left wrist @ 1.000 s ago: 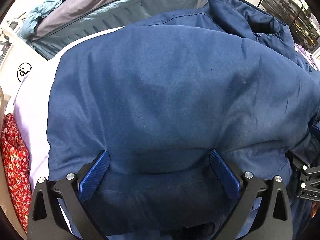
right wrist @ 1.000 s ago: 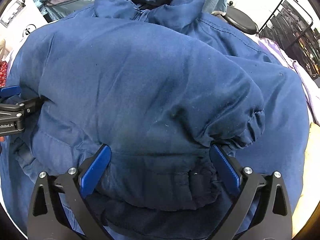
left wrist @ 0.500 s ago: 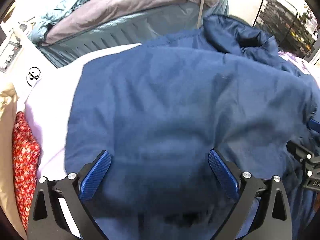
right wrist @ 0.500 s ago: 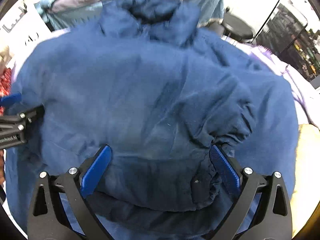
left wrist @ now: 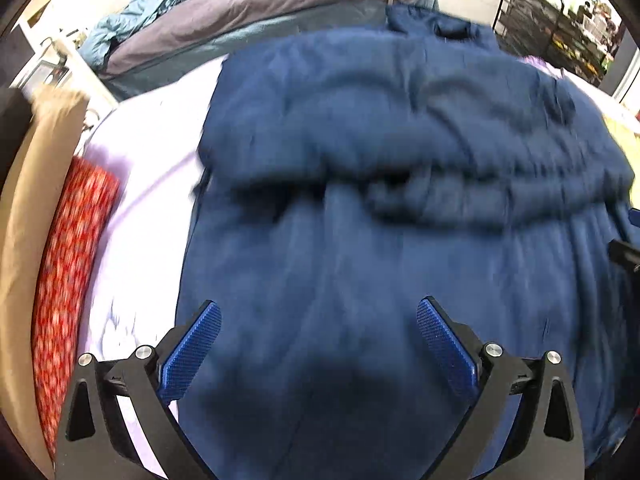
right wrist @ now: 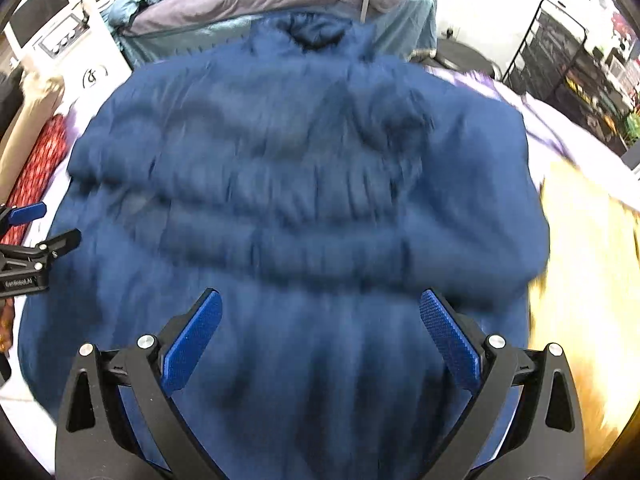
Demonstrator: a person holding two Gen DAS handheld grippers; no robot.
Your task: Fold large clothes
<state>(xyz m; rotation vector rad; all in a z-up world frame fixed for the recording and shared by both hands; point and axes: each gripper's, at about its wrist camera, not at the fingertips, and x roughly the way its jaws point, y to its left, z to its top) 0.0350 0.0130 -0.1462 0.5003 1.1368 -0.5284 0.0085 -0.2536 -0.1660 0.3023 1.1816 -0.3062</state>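
Observation:
A large navy blue padded jacket (left wrist: 400,168) lies spread on a pale lilac sheet (left wrist: 148,208), collar at the far end; it also fills the right wrist view (right wrist: 304,184). Both sleeves lie folded across its body, and their cuffs are blurred. My left gripper (left wrist: 318,340) is open and empty, held above the jacket's lower left part. My right gripper (right wrist: 320,332) is open and empty above the lower right part. The left gripper also shows at the left edge of the right wrist view (right wrist: 28,240).
A red floral cloth (left wrist: 68,264) and a tan cloth (left wrist: 28,208) lie at the left. A yellow cloth (right wrist: 580,280) lies at the right. Grey and teal bedding (left wrist: 256,16) is piled behind the jacket. A black wire rack (right wrist: 568,64) stands at the far right.
Both grippers have pulled back and up from the jacket, so more of it and the sheet shows. The jacket lies where it was. Both stay open.

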